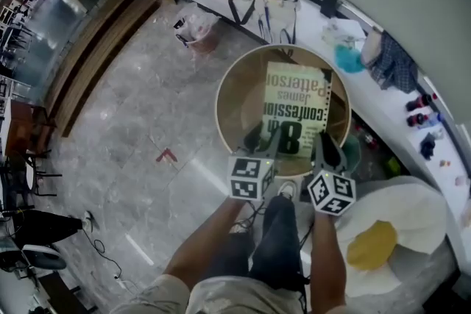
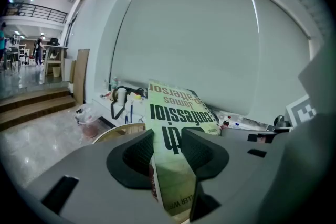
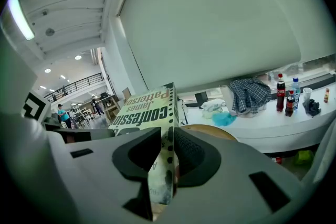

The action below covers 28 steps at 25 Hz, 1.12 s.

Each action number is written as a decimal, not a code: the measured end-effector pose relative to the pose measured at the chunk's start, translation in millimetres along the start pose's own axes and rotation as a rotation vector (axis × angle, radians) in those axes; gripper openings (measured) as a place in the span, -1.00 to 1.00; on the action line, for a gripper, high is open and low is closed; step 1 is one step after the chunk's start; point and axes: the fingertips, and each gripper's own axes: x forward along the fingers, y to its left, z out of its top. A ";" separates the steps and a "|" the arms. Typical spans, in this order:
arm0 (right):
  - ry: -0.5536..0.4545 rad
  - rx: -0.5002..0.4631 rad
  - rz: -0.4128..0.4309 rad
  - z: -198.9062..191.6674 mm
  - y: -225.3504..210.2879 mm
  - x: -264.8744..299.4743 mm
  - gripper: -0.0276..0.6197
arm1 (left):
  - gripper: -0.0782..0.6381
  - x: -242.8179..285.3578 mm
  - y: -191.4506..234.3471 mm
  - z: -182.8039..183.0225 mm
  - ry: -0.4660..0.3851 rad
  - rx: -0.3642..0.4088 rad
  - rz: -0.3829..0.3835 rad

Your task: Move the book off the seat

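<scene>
A green-and-white paperback book (image 1: 294,110) is above the round wooden stool seat (image 1: 234,88), its cover facing up. My left gripper (image 1: 262,137) is shut on the book's near left corner and my right gripper (image 1: 324,145) on its near right corner. In the left gripper view the book (image 2: 176,107) runs between the dark pads (image 2: 140,152) of the left gripper (image 2: 167,153), and the seat's rim (image 2: 118,131) shows below. In the right gripper view the right gripper (image 3: 167,159) pinches the book (image 3: 144,107) by its edge, above the seat (image 3: 210,131).
A long white counter (image 1: 324,18) behind the stool carries bags, bottles and a checked cloth (image 1: 394,62). A plastic bag (image 1: 195,29) sits on the marble floor at left. A white cushion with a yellow object (image 1: 375,243) lies at right. The person's legs (image 1: 272,246) are below the stool.
</scene>
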 end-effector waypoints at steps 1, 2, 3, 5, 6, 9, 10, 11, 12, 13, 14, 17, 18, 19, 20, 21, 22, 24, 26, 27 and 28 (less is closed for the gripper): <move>0.009 -0.001 0.010 0.7 -8.2 11.7 -0.65 | -0.31 12.1 -0.2 0.0 0.006 -0.004 0.010; 0.018 -0.001 0.020 0.5 -15.2 23.7 -0.65 | -0.31 24.0 1.2 -0.7 0.013 -0.004 0.021; 0.028 0.000 0.029 -0.7 -21.2 35.7 -0.65 | -0.31 35.7 4.0 -2.4 0.021 -0.006 0.033; 0.050 0.003 0.039 -4.7 -32.0 58.1 -0.65 | -0.31 57.9 10.0 -6.7 0.042 -0.023 0.051; 0.062 0.004 0.040 -7.5 -37.6 68.1 -0.65 | -0.31 68.3 12.7 -10.7 0.056 -0.036 0.059; 0.103 0.007 0.038 -22.6 -53.5 95.3 -0.65 | -0.31 97.3 23.1 -29.7 0.092 -0.054 0.073; 0.117 0.007 0.034 -29.1 -58.5 103.9 -0.65 | -0.31 107.1 26.4 -35.0 0.098 -0.060 0.072; 0.130 0.007 0.028 -35.5 -63.0 112.5 -0.65 | -0.31 116.6 30.0 -40.2 0.105 -0.069 0.067; 0.142 0.004 0.023 -41.9 -66.3 120.9 -0.65 | -0.31 125.4 34.0 -45.6 0.114 -0.080 0.061; 0.152 0.002 0.019 -48.4 -68.7 129.2 -0.65 | -0.31 133.4 38.5 -51.2 0.123 -0.095 0.054; 0.162 -0.001 0.015 -55.4 -70.5 137.2 -0.65 | -0.31 140.9 43.9 -57.7 0.131 -0.107 0.049; 0.196 0.007 -0.005 -80.1 -75.1 159.2 -0.65 | -0.31 162.6 62.7 -81.7 0.162 -0.118 0.042; 0.208 0.011 -0.014 -88.8 -76.8 165.7 -0.65 | -0.31 169.4 68.0 -89.2 0.174 -0.122 0.037; 0.220 0.012 -0.024 -96.9 -79.1 171.9 -0.65 | -0.31 176.0 72.4 -96.8 0.187 -0.130 0.033; 0.232 0.011 -0.034 -104.5 -82.0 177.9 -0.65 | -0.31 182.5 76.1 -104.9 0.200 -0.141 0.028; 0.243 0.009 -0.044 -111.5 -84.9 183.9 -0.65 | -0.31 188.9 79.9 -113.4 0.211 -0.150 0.023; 0.252 0.009 -0.051 -118.5 -87.1 190.0 -0.65 | -0.31 194.8 84.5 -121.6 0.221 -0.156 0.020; 0.268 0.018 -0.060 -132.4 -89.6 200.8 -0.65 | -0.31 204.8 93.2 -133.1 0.235 -0.155 0.015; 0.281 0.027 -0.074 -143.5 -93.6 207.7 -0.65 | -0.31 214.6 97.5 -140.4 0.245 -0.153 0.005; 0.285 0.029 -0.081 -147.5 -95.8 210.7 -0.65 | -0.31 219.4 99.1 -144.1 0.250 -0.153 0.000; 0.289 0.031 -0.088 -151.3 -97.4 213.5 -0.65 | -0.31 223.3 100.9 -147.8 0.255 -0.154 -0.004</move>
